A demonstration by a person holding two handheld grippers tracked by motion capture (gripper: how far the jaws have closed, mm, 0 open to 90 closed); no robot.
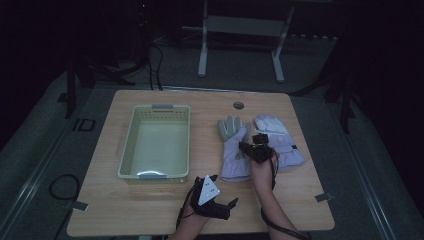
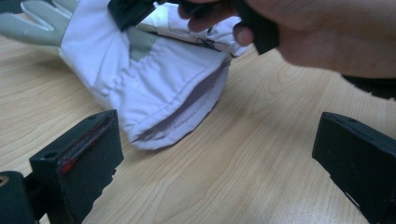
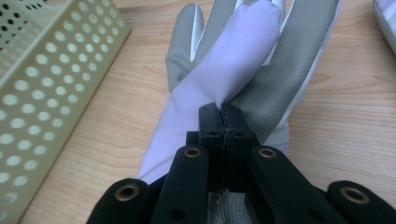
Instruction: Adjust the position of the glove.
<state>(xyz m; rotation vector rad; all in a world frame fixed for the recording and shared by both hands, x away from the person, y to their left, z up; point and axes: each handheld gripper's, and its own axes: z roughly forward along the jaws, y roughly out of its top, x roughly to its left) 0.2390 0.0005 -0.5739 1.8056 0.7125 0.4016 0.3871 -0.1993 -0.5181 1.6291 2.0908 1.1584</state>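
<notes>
Right gripper [image 3: 223, 112] pinches glove [image 3: 243, 60] thumb fabric.

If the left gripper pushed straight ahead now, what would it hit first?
Probably the open cuff of the near glove lying on the table; the left gripper is open with bare wood between it and the cuff.

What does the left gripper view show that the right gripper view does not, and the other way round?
Left gripper view adds: the open cuff of the white glove, the left hand-held gripper with jaws wide apart, and the person's hand above the glove. Right gripper view adds: the perforated basket, and the right hand-held gripper shut on a fold of the glove. Shared: the white glove with grey palm on the wooden table.
</notes>
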